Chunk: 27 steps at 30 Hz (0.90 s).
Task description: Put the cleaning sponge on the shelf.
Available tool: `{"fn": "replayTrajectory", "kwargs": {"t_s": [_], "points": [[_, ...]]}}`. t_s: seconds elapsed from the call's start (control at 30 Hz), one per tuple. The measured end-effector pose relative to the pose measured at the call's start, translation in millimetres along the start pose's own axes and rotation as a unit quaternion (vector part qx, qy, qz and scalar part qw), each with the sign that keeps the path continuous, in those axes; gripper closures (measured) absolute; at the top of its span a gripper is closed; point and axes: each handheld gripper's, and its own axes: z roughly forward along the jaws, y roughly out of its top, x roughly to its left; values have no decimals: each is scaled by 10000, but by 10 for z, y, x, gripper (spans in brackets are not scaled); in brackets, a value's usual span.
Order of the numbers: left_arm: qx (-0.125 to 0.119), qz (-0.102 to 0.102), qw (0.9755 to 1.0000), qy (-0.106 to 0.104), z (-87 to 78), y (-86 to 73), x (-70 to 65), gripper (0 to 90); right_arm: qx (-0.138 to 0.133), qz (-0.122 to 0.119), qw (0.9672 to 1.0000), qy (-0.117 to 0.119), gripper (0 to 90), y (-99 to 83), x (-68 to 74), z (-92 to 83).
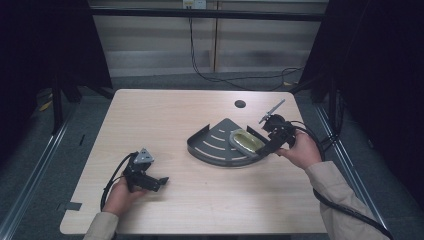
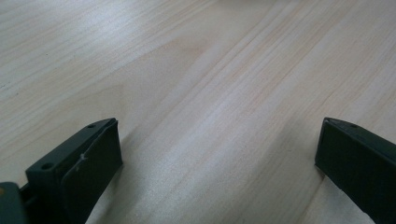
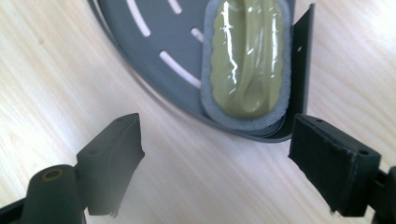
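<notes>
Table (image 1: 190, 200) carries a grey slotted tray (image 1: 212, 142) holding an olive pad (image 1: 246, 141). Right gripper (image 3: 217, 158) hovers beside the tray, fingers spread. Left gripper (image 2: 219, 154) rests well apart, fingers spread over bare wood.

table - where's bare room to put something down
Free: the table's far-left stretch beyond the left gripper, and the near middle between both hands. Crowded: right of centre, where the grey tray with its green pad meets the right gripper.

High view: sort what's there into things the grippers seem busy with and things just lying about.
Seemingly in use:
- grey slotted tray
- olive pad with grey rim, lying in it
- right gripper, open, at the tray's edge

Just about:
- left gripper, open over bare table
- floor cable
</notes>
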Motion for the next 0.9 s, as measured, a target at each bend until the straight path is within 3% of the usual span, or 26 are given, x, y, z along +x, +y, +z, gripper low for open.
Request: {"fn": "replayTrajectory", "kwargs": {"t_s": [0.43, 0.9], "points": [[0, -12, 10000, -5, 0, 0, -1, 0, 96, -97, 9999, 50, 183, -290, 94, 53], [1, 1, 10000, -1, 0, 0, 0, 0, 118, 32, 9999, 86, 189, -686, 128, 175]]}}
